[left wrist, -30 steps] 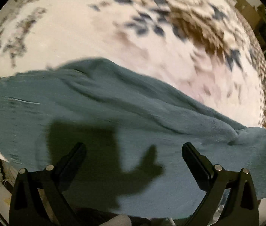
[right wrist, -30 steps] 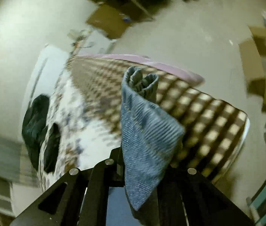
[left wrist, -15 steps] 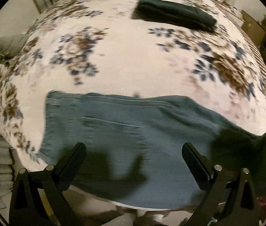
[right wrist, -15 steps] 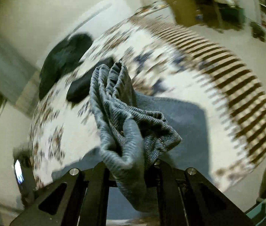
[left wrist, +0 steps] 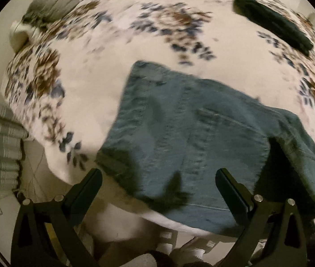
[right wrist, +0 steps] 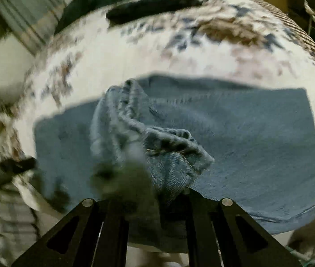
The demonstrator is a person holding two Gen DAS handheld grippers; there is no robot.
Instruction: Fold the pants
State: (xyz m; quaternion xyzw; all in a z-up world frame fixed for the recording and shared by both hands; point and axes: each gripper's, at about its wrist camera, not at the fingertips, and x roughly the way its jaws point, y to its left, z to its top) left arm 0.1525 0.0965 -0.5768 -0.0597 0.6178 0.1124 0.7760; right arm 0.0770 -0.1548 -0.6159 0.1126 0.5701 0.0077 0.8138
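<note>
Jeans (left wrist: 193, 138) lie flat on the flowered bedspread (left wrist: 113, 51), their leg end bunched and pinched in the right gripper (right wrist: 157, 191) above them. The left gripper (left wrist: 157, 178) hangs spread and empty beside the waistband; the fold-over looks underway, and next the hem should be laid near the waist.

Matte black angular fingers (left wrist: 89, 184), silver screws (right wrist: 226, 201), triangular cutouts.

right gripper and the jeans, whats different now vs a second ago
The right gripper has swung from facing the floor past the bed's edge to over the bed, carrying the bunched end of the jeans above the part lying flat on the floral blanket. The left gripper has backed away from the jeans. Unchanged: right shut on the denim, left open and empty.
</note>
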